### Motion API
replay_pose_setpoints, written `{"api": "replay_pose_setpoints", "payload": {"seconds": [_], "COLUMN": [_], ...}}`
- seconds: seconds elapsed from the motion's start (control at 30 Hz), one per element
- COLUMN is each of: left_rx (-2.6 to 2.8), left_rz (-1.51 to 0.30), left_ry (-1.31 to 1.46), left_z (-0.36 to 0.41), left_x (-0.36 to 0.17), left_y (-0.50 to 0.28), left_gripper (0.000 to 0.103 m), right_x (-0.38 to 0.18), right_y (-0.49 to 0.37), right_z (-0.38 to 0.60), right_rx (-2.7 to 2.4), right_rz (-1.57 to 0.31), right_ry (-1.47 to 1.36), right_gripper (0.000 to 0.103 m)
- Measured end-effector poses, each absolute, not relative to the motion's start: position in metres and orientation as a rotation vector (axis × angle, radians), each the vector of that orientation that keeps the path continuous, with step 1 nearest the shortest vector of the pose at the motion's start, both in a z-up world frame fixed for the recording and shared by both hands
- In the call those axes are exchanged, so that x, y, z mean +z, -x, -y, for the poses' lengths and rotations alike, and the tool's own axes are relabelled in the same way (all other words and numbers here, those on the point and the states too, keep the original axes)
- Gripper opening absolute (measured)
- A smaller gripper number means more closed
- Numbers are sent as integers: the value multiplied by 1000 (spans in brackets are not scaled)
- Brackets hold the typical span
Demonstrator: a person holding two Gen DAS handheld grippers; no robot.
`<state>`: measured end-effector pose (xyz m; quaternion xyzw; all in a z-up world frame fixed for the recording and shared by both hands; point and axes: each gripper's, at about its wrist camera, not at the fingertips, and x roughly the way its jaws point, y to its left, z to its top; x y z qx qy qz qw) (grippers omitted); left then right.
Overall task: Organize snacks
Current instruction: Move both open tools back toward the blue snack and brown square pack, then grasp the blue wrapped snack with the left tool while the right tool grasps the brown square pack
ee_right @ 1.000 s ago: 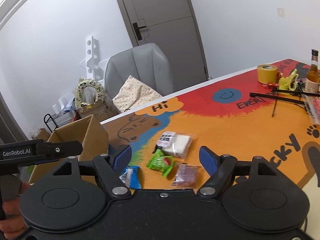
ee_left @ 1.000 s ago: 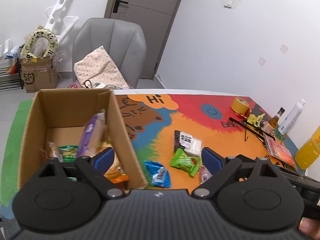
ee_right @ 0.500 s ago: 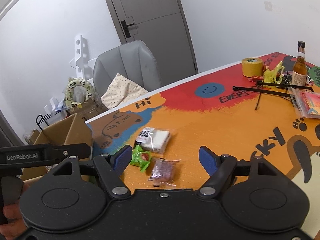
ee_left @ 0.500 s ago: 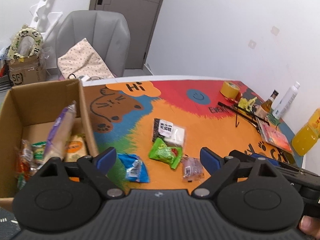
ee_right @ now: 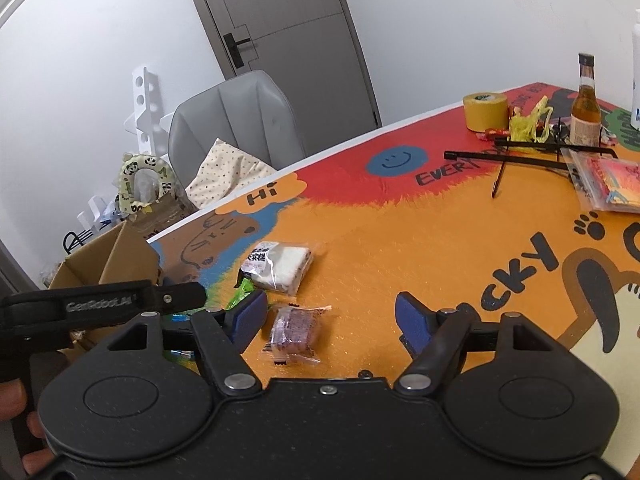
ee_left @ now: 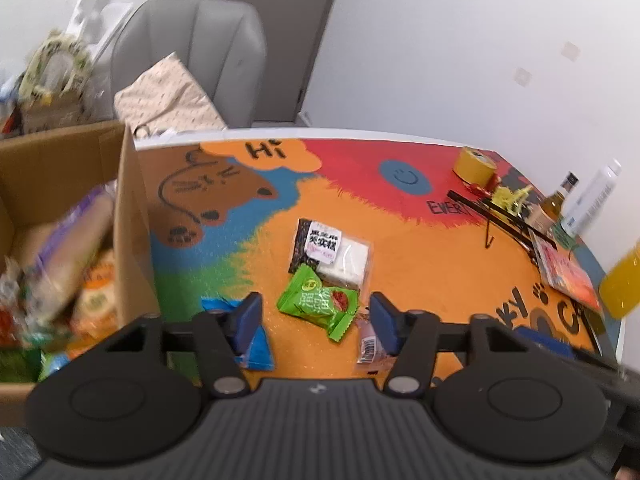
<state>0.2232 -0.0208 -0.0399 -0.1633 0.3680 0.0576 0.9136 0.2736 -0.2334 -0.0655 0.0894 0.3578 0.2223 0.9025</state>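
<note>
A cardboard box [ee_left: 132, 216] with several snacks inside stands at the table's left edge. On the colourful mat lie a green packet [ee_left: 318, 300], a white cake pack [ee_left: 334, 250], a blue packet [ee_left: 256, 344] and a purple clear-wrapped snack [ee_left: 370, 346]. My left gripper [ee_left: 316, 320] is open and empty, low over the green packet. My right gripper [ee_right: 330, 316] is open and empty, with the purple snack [ee_right: 294, 328] just inside its left finger. The white pack [ee_right: 280, 266] lies beyond it.
At the table's far right stand a yellow tape roll [ee_right: 484, 111], a brown bottle [ee_right: 586, 110], a black rod frame [ee_right: 520, 156], a bagged red book [ee_right: 612, 178] and an orange juice bottle [ee_left: 622, 286]. A grey chair [ee_left: 192, 60] is behind the table.
My left gripper has swung right from over the box to above the loose packets. My right gripper has moved forward and right, closer to the purple snack.
</note>
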Motion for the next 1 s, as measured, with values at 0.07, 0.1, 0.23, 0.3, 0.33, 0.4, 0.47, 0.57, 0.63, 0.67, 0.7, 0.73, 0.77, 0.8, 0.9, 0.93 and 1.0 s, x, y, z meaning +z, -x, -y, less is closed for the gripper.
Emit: {"api": "replay_pose_setpoints", "payload": {"seconds": [0.07,0.1,0.23,0.3,0.33,0.4,0.47,0.57,0.63,0.67,0.7,0.73,0.77,0.8,0.9,0.93,1.0], "left_rx": [134,135,163,195,212,223,231,242,254,260,265,274,281,288,303,311,318], "left_rz": [-738,-737,-758,-770,-779,-781,-777,-774,-776,-778,-779,-780,-782,-786,-798,-799,-797], "left_ry": [306,296,300,295,301,301,295,286,289,295,298,296,297,300,314,314,311], "left_z": [29,31,29,26,23,21,19,17,13,10,8,6,3,0,-9,-10,-12], "left_x": [-41,-41,-50,-58,-62,-65,-67,-69,-71,-72,-74,-76,-77,-80,-88,-90,-94], "left_y": [-224,-225,-233,-237,-239,-240,-238,-236,-233,-232,-231,-230,-229,-228,-230,-231,-233], "left_gripper": [55,55,55,55,54,54,54,54,54,54,54,54,54,54,54,52,49], "right_x": [-68,-69,-73,-77,-78,-82,-85,-90,-93,-94,-96,-97,-99,-100,-103,-104,-106], "right_y": [-275,-275,-277,-279,-280,-282,-284,-287,-289,-290,-291,-293,-293,-294,-296,-297,-299], "right_z": [233,234,233,231,230,227,222,213,207,204,200,198,194,191,182,179,174], "right_rx": [464,466,472,475,478,487,493,504,510,512,514,515,518,519,523,524,526], "right_rz": [-745,-747,-756,-766,-771,-784,-794,-808,-817,-822,-827,-830,-833,-835,-840,-842,-847], "right_ry": [-186,-187,-194,-194,-194,-195,-193,-189,-184,-181,-178,-175,-171,-167,-153,-147,-137], "right_gripper": [72,72,72,72,71,70,69,69,69,69,69,68,68,68,67,66,64]}}
